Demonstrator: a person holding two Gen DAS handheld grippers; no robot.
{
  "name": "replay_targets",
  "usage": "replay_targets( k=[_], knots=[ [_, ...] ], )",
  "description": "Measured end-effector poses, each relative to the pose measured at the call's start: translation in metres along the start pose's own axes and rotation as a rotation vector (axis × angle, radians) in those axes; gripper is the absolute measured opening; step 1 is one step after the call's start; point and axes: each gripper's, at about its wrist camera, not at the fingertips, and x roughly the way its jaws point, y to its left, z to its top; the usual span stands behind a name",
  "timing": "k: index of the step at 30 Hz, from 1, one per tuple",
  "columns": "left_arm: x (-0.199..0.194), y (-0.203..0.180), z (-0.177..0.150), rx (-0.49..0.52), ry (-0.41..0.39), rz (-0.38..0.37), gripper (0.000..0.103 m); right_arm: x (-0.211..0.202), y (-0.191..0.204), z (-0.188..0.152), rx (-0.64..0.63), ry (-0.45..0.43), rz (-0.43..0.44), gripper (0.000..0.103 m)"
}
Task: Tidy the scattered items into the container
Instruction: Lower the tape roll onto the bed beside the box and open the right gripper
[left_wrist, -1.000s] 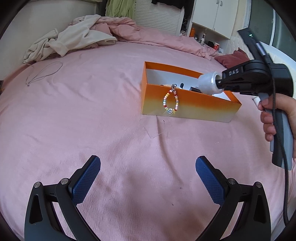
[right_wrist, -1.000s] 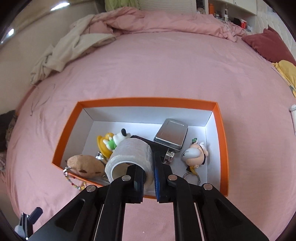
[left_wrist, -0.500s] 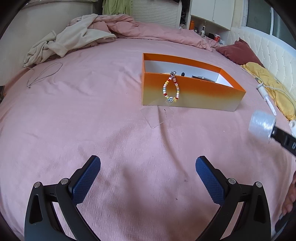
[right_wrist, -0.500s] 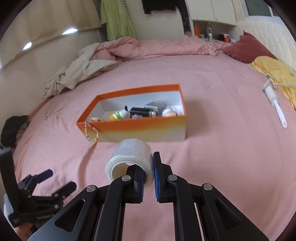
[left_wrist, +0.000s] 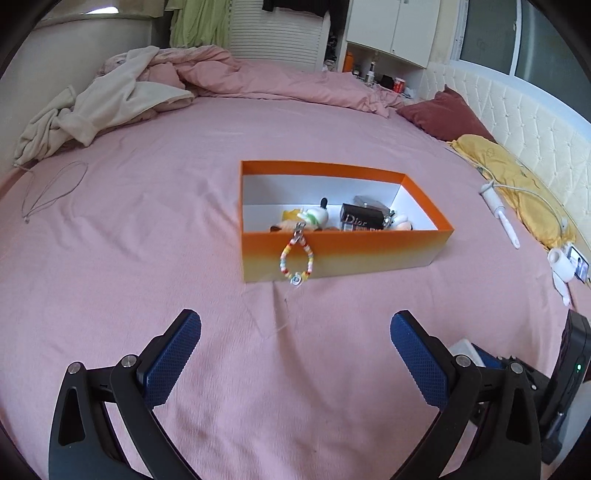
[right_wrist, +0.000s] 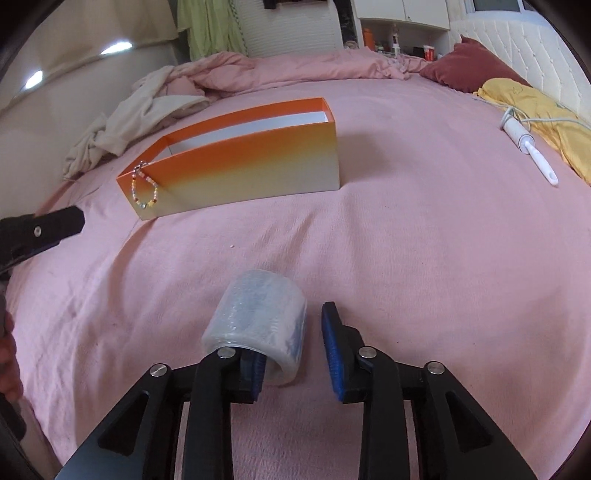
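Since the earlier frame, the tape roll (right_wrist: 258, 325) has travelled from above the box interior to the pink bedsheet (right_wrist: 406, 258), well short of the orange box (left_wrist: 332, 254), and the right gripper (right_wrist: 291, 350) that pinched it has begun to part.

Container: the orange box with a white interior stands on the bedsheet. Seen from the left wrist, it holds a white-and-green toy figure (left_wrist: 314, 216), a yellow item partly hidden behind it, a brown plush piece at the near wall, a black case with pale lettering (left_wrist: 360, 219), a grey metal tin (left_wrist: 369, 202) behind that case, and a pale round figure (left_wrist: 400, 221) at the right end. A bead bracelet (left_wrist: 297, 258) hangs over the near wall, outside the box.

Right gripper: jaws opening. The roll lies on its side on the sheet; the left finger sits inside the roll's hollow core, and the right finger (right_wrist: 332, 350) stands clear of the roll's outer wall with a visible gap. Neither pad presses the roll.

Left gripper (left_wrist: 295, 354): spread wide above bare sheet, holding and touching nothing, the box ahead of it.

Beside the bed's right edge lies a white lint roller (right_wrist: 532, 151), near a yellow cloth (right_wrist: 546, 114).
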Motion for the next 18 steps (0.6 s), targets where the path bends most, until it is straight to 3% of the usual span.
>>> replay_targets(
  k=[2,7,10,16,17,18],
  knots=[
    [0.009,0.001,0.021,-0.004,0.021,-0.027,0.103,-0.006,-0.003,0.000,0.014,-0.019,0.009,0.059],
    [0.022,-0.009,0.062,0.060,0.012,-0.001,0.097,-0.028,-0.011,-0.002,0.052,-0.105,-0.009,0.074],
    [0.037,-0.017,0.074,0.107,0.048,-0.003,0.097,-0.033,-0.015,0.000,0.078,-0.128,0.018,0.074],
    [0.079,-0.024,0.082,0.165,0.176,0.065,0.096,-0.034,-0.015,0.002,0.100,-0.137,0.048,0.074],
    [0.087,-0.022,0.083,0.161,0.210,0.071,0.091,-0.034,-0.015,0.002,0.104,-0.139,0.054,0.074],
    [0.097,-0.019,0.083,0.153,0.257,0.069,0.072,-0.035,-0.014,0.002,0.107,-0.141,0.058,0.074]
  ],
)
